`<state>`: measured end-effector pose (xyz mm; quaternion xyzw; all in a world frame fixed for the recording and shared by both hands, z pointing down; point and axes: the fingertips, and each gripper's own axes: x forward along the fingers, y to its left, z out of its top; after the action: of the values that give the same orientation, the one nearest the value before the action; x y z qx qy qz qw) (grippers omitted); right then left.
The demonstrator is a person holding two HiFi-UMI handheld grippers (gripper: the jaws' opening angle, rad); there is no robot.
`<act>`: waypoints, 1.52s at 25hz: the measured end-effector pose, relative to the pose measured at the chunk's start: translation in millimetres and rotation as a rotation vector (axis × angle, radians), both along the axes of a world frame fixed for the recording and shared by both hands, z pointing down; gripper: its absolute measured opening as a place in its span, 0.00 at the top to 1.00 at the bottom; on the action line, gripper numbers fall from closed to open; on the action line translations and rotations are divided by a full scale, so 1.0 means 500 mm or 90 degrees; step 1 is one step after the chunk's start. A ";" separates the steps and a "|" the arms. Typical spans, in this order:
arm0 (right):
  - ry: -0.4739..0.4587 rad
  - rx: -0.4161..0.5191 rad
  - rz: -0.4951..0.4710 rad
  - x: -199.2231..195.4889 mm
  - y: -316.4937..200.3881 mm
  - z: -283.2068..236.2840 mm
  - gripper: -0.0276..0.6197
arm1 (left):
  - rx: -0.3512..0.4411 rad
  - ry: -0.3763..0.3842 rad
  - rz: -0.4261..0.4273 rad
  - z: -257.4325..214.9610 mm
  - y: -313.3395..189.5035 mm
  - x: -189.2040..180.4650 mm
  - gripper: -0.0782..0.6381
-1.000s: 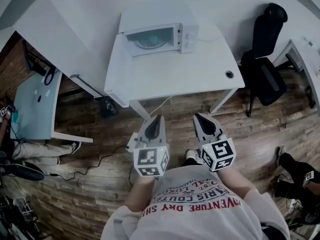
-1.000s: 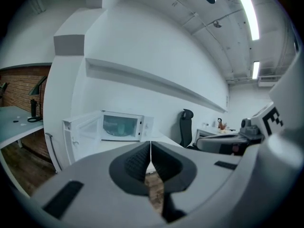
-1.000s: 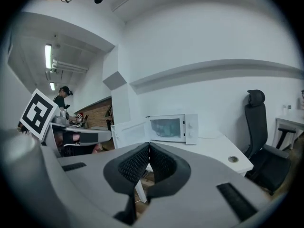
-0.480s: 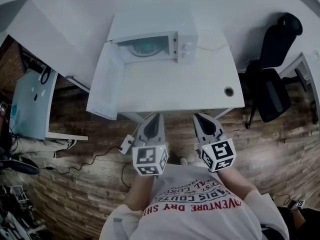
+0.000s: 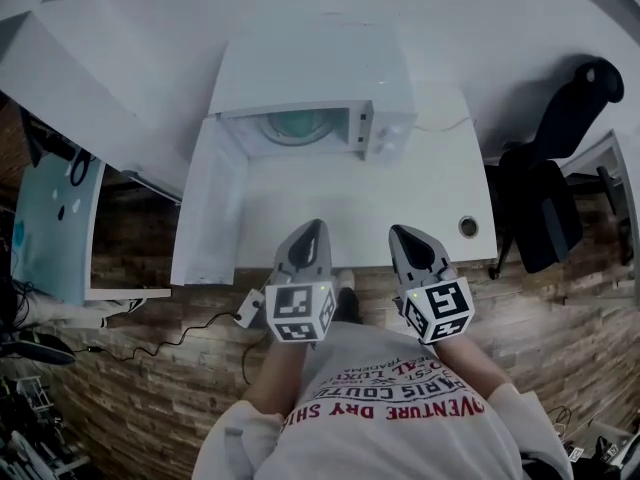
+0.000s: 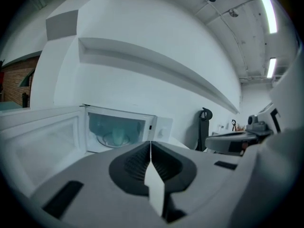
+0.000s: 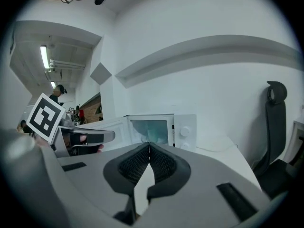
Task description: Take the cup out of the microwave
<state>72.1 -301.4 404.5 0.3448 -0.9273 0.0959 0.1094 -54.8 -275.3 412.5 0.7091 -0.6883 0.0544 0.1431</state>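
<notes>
A white microwave (image 5: pixel 318 88) stands at the back of a white table (image 5: pixel 420 193), its door (image 5: pixel 208 203) swung open to the left. Inside, a pale cup (image 6: pixel 115 136) stands on the glass turntable (image 5: pixel 298 126) in the teal-lit cavity. My left gripper (image 5: pixel 312 230) and right gripper (image 5: pixel 400 234) hover side by side over the table's front edge, both well short of the microwave and pointing at it. Each is shut with nothing between its jaws, as the left gripper (image 6: pixel 150 144) and right gripper (image 7: pixel 149 146) views show.
A black office chair (image 5: pixel 550 183) stands right of the table. A round cable hole (image 5: pixel 468 227) sits near the table's right front corner. A power strip (image 5: pixel 250 308) and cord lie on the wood floor. Another desk (image 5: pixel 45 223) is at the left.
Both grippers have moved forward together, from over the floor to over the table's front edge. The microwave now looks nearer and larger. The jaws stayed shut.
</notes>
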 end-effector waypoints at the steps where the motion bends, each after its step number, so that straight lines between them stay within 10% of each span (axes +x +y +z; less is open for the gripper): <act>1: 0.002 0.000 0.001 -0.014 -0.023 -0.002 0.94 | -0.001 -0.002 0.004 0.002 -0.026 -0.014 0.88; 27: 0.061 -0.064 -0.061 -0.289 -0.332 0.120 0.94 | -0.067 0.004 0.003 0.153 -0.358 -0.234 0.88; 38: 0.088 -0.079 -0.074 -0.327 -0.361 0.178 0.94 | -0.063 -0.014 0.023 0.212 -0.436 -0.269 0.46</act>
<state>-91.2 -481.7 493.3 0.2887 -0.9283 0.1224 0.1996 -189.3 -493.3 518.7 0.7130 -0.6732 0.0989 0.1693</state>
